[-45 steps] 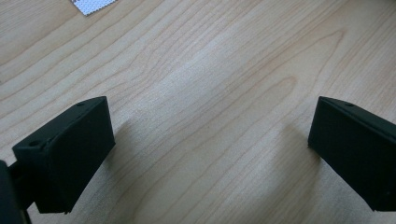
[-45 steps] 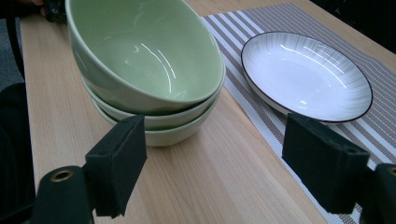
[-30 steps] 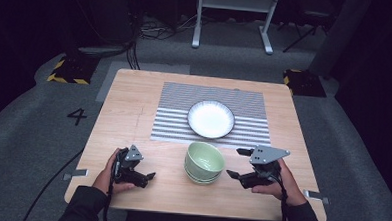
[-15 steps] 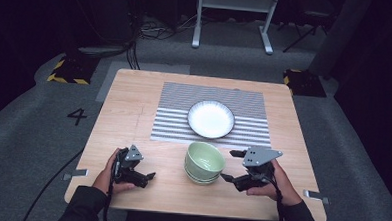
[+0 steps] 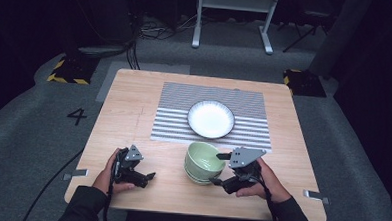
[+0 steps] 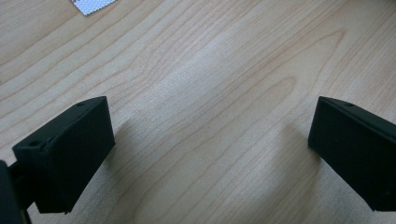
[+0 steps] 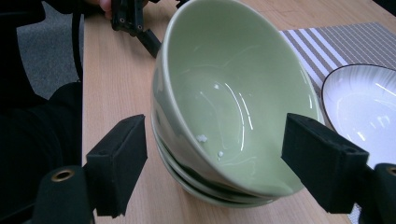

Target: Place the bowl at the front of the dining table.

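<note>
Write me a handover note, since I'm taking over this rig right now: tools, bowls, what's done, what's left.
Right tool: open, jaws on either side of the top green bowl, not yet closed on it.
Left tool: open, holding nothing, low over bare table.
The green bowls sit stacked at the near table edge, beside the striped mat with the white plate on it.
Done: the right tool is at the stack.
Left: probably close on the top bowl and lift it off.
</note>
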Available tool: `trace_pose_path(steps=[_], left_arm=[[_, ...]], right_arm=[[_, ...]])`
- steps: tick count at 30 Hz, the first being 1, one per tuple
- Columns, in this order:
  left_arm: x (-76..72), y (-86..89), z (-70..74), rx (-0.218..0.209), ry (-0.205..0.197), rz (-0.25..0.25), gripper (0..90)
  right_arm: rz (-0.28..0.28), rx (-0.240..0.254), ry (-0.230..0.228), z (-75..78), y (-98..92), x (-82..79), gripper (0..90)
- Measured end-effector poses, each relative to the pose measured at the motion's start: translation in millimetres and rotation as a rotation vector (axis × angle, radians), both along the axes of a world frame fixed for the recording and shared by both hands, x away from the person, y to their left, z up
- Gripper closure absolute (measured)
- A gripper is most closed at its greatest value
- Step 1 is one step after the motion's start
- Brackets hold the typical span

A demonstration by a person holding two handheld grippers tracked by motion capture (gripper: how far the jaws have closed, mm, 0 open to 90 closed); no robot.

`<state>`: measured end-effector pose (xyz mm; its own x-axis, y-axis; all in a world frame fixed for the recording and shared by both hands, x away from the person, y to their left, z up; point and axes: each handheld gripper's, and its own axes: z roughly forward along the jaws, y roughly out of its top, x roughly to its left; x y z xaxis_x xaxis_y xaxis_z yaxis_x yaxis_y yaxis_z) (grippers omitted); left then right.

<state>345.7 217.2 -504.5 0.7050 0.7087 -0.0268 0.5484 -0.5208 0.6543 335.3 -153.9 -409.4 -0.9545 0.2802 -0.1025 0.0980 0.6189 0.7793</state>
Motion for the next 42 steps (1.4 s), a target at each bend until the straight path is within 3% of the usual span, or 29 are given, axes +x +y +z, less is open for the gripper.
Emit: trace_pose_path(steps=[10, 23, 29, 37, 42], left_arm=[[0.0, -0.1, -0.1, -0.001, 0.001, 0.000, 0.3], [0.0, 0.1, 0.1, 0.001, -0.001, 0.000, 0.3], [0.0, 0.0, 0.0, 0.001, 0.000, 0.001, 0.3], [0.0, 0.0, 0.0, 0.000, 0.000, 0.000, 0.3], [0.0, 0.0, 0.0, -0.001, 0.001, 0.000, 0.3]], right_arm=[[0.045, -0.015, 0.034, -6.3, 14.6, 2.5, 22.0], [0.053, -0.019, 0.070, -12.3, 27.0, 6.5, 24.8], [0.058, -0.005, 0.085, -13.3, 29.2, 8.8, 35.7], [0.082, -0.007, 0.114, -14.8, 31.8, 10.1, 42.2], [0.103, -0.020, 0.136, -13.0, 32.1, 11.6, 58.3]])
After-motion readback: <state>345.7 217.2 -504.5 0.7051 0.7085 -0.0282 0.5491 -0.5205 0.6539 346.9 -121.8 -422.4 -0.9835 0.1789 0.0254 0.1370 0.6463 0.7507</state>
